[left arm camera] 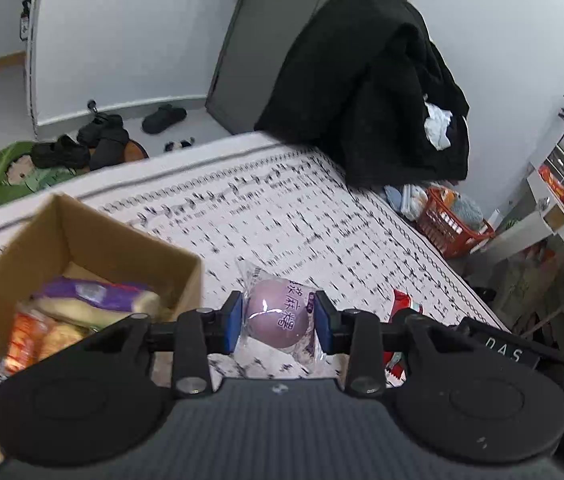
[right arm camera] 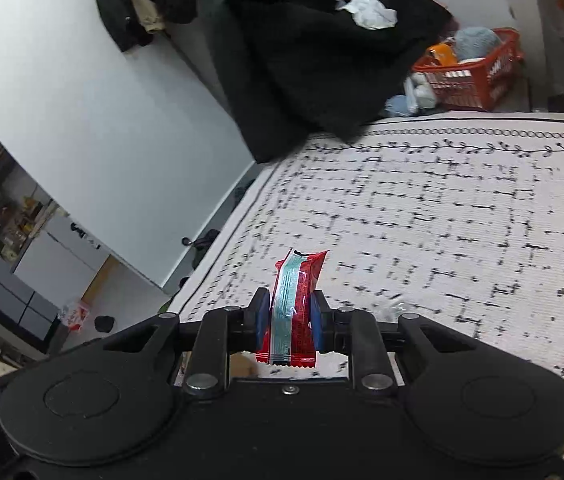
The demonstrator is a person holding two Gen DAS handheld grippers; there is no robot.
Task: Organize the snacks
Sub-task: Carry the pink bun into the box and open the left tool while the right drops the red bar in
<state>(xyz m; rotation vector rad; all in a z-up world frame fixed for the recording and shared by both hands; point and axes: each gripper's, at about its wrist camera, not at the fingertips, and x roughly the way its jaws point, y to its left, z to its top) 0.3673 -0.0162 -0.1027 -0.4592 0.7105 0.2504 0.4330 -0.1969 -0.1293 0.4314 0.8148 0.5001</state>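
Glossy clear plastic wraps the purple mochi (left arm camera: 278, 318) (red snack packet (right arm camera: 295, 304) equally shiny), beside matt cardboard box (left arm camera: 122, 236).

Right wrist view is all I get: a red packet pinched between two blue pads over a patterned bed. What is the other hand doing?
Observer: The left gripper is shut on a round purple snack in a clear wrapper.
Operator: Where are the snacks supposed to go?
Observer: Likely a cardboard box on the bed, just left of that gripper; your view misses it.
Operator: Is it empty?
Observer: No, it already holds a purple packet and orange packets.
Operator: Can you see my red packet from there?
Observer: Only a red sliver behind the right finger; I cannot tell if it is yours.
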